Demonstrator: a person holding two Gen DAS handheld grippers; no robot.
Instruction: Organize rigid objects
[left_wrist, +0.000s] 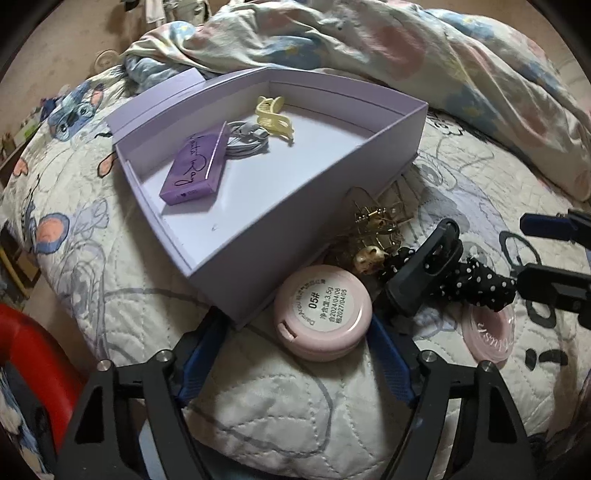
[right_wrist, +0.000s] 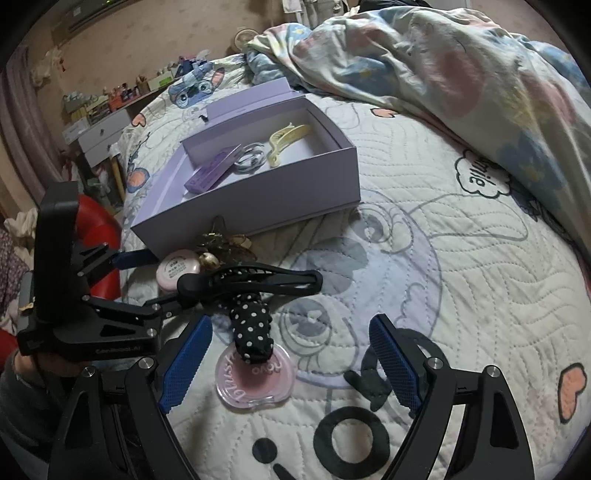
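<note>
Left fingers are spread wide, straddling the round pink plastic compact beside the lilac cardboard box; we're centring, closing gently w/o tipping. Right fingers apart too.

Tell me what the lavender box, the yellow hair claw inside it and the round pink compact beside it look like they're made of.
Lavender box: probably matte paperboard, with flat thick walls, crisp edges and no shine.
Yellow hair claw: looks like moulded plastic, pale and smooth with a soft sheen.
Round pink compact: seems glossy plastic, with a printed paper label stuck on its upturned face.
</note>
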